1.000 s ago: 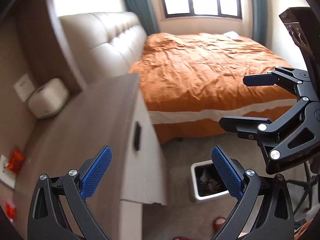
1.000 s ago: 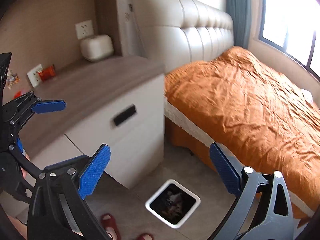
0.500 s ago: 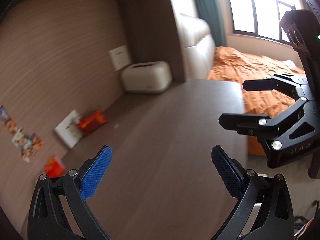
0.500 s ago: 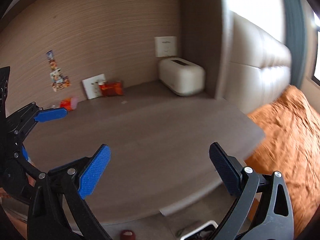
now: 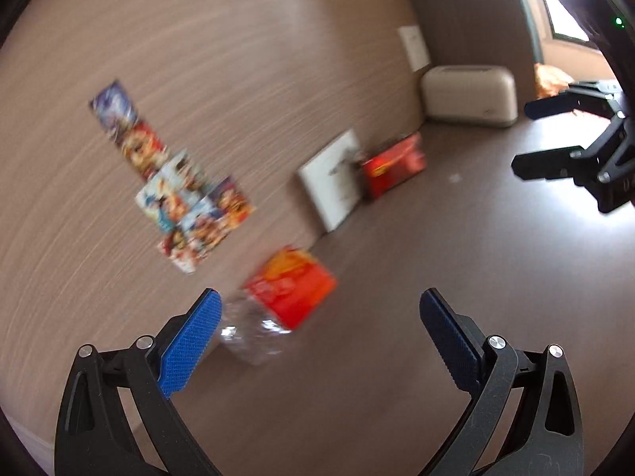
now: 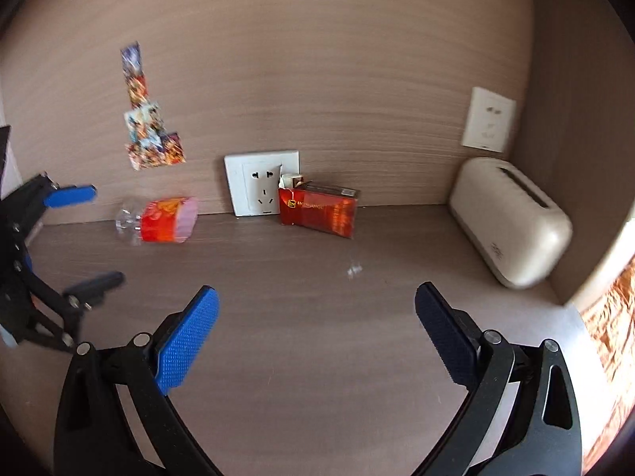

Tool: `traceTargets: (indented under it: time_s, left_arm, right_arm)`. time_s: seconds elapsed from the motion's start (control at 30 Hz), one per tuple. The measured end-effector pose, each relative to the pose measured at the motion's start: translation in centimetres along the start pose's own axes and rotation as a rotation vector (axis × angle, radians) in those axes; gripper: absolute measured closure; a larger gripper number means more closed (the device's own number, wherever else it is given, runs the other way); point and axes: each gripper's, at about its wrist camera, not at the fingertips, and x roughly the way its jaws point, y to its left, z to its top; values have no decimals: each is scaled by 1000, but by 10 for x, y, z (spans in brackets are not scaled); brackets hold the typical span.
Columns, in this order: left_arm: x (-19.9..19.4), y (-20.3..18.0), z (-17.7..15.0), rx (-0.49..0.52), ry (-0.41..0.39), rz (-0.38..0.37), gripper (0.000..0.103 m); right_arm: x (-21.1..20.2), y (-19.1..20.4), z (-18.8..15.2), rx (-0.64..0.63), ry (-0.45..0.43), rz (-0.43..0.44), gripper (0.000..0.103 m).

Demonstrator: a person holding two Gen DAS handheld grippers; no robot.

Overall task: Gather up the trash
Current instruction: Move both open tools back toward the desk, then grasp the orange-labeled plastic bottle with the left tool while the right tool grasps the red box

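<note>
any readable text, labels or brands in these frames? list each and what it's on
Red cigarette pack: gold lettering on its front, too blurred to read.
Crumpled bottle, red-orange label: print, illegible.
Cream tissue box: small dark mark on its end, too small to read.
Wall stickers: pictures only, no legible words.
Right claw: faint marking on its body, unreadable.
Left wrist view: motion-blurred, nothing readable.

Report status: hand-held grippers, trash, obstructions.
Left hand-held gripper open, empty. Right hand-held gripper open, empty. Crushed bottle and red cigarette pack on tabletop by wall. Nothing in the way.
</note>
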Motion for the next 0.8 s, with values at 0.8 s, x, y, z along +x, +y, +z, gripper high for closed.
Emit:
traceTargets:
  time_s: [0.8]
  left_arm:
    - [100, 36, -6, 42, 133, -134, 26]
  right_arm:
    - [147, -4, 62, -153, 122, 88, 5]
